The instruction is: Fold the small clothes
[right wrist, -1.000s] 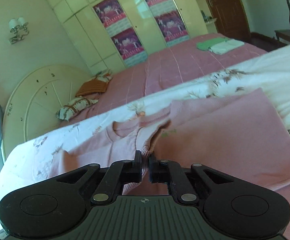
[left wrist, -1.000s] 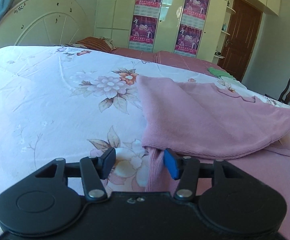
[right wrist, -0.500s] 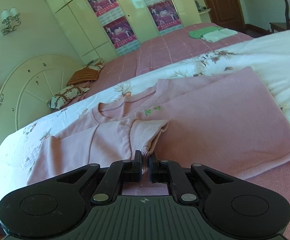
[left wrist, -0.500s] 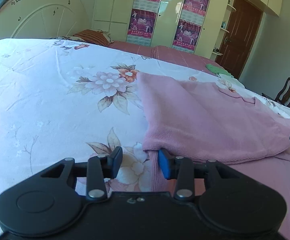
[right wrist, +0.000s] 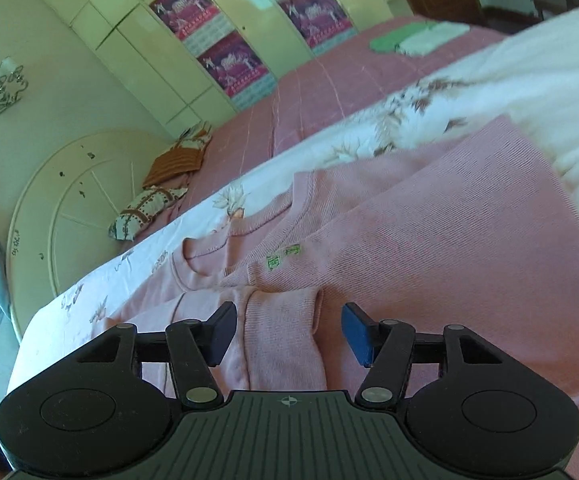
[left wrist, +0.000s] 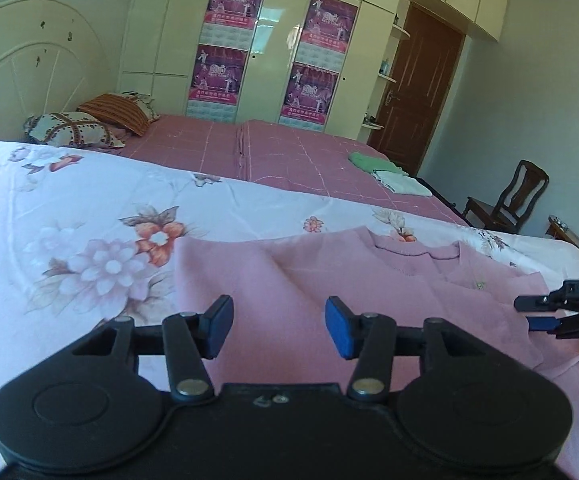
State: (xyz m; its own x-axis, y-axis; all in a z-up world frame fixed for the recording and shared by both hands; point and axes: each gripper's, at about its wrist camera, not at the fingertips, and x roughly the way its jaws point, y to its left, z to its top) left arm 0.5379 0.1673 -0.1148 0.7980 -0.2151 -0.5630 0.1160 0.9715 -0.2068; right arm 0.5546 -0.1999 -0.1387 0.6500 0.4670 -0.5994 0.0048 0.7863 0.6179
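Writing: "DAS" reads on your right gripper (left wrist: 529,314), right edge of the left view; green marks on the sweater chest are too small to read.
Garment: your pink knit sweater (right wrist: 429,240) lies flat on the floral white bedsheet (left wrist: 49,208), centre frame.
Left gripper (left wrist: 279,326): wide open, empty, above the sweater.
Right gripper: spread wide, empty; a folded sleeve (right wrist: 281,328) lies between its fingers.

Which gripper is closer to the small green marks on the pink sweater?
Right. The right gripper hovers open just below the green marks, over the folded sleeve. The left gripper is open above the pink sweater, farther from the marks.
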